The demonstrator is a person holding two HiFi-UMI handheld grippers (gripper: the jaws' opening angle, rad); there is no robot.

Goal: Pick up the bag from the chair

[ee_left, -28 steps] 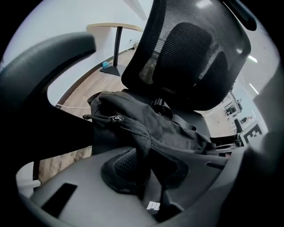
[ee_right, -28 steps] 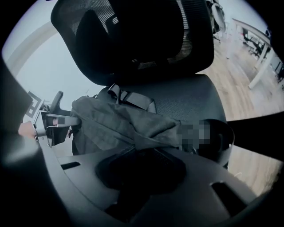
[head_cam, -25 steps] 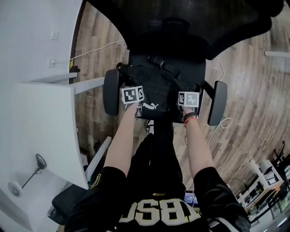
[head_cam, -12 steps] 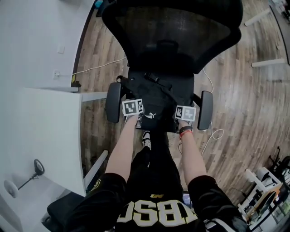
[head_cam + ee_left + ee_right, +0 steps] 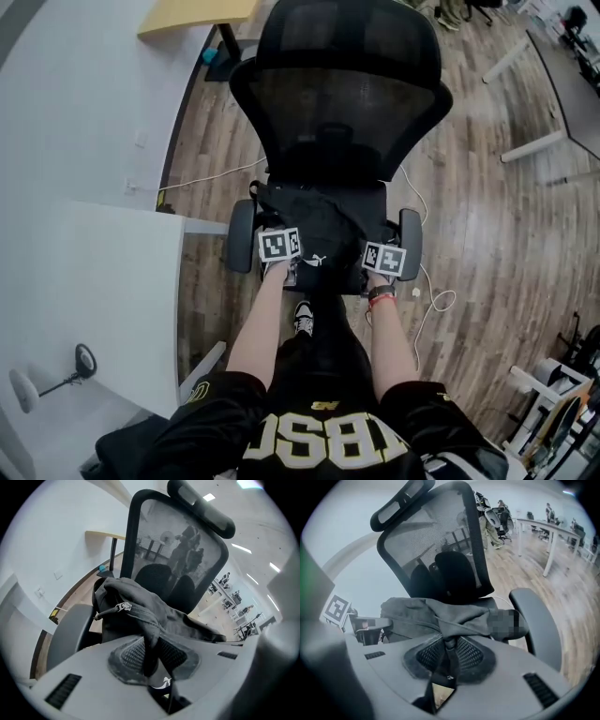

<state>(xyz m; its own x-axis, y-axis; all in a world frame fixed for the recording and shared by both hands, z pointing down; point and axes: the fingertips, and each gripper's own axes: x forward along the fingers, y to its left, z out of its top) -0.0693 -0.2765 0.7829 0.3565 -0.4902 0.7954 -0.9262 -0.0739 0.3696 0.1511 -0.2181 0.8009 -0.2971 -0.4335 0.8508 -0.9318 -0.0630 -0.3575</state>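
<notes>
A black fabric bag [image 5: 323, 225] with a small white logo hangs in front of a black mesh office chair [image 5: 342, 103], over its seat. My left gripper [image 5: 281, 251] is shut on the bag's left edge; in the left gripper view the dark cloth [image 5: 140, 616] is pinched between the ribbed pads. My right gripper [image 5: 384, 262] is shut on the bag's right edge, and the right gripper view shows a fold of the bag [image 5: 450, 625] clamped between its pads. A zip pull [image 5: 123, 606] dangles at the bag's left side.
The chair's armrests [image 5: 240, 236] [image 5: 411, 244] flank the bag. A white desk [image 5: 84, 300] stands to the left and a white cable [image 5: 427, 305] lies on the wooden floor at right. Other desks stand at the far right.
Both grippers have stayed shut on the bag and pulled back from the chair with it; the whole chair back now shows, and the view has drawn away.
</notes>
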